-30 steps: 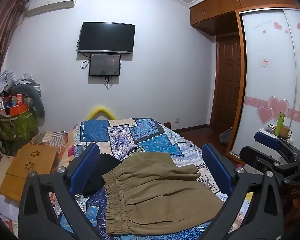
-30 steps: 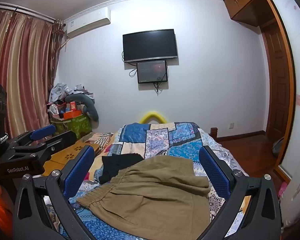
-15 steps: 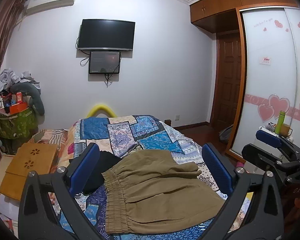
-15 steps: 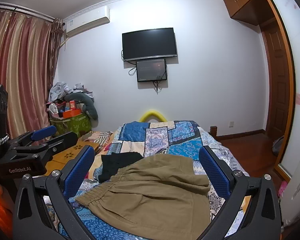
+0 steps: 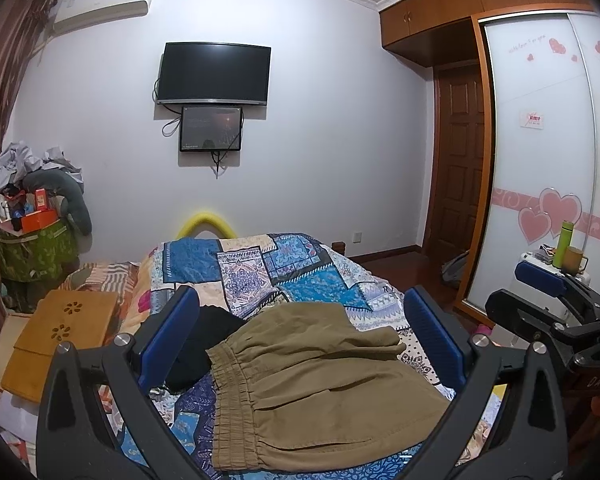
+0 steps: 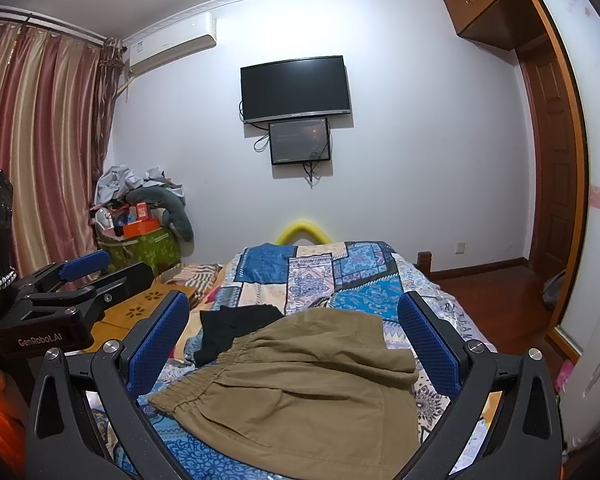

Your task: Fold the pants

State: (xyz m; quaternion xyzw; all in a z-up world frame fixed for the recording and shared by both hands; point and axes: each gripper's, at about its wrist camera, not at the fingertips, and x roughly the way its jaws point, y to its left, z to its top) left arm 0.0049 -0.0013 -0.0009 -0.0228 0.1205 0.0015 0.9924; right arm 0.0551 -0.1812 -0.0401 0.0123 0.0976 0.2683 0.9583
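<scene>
Risk: both grippers, left gripper (image 5: pixel 300 336) and right gripper (image 6: pixel 294 334), jaws wide, empty; may snag black garment (image 5: pixel 204 340) beside pants (image 5: pixel 320 380).

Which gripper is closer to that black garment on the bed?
Left, though it's a judgement. The black garment lies just beyond the left gripper's left finger, partly hidden behind it. From the right gripper it sits further ahead, past the pants' waistband. Neither touches it.
</scene>
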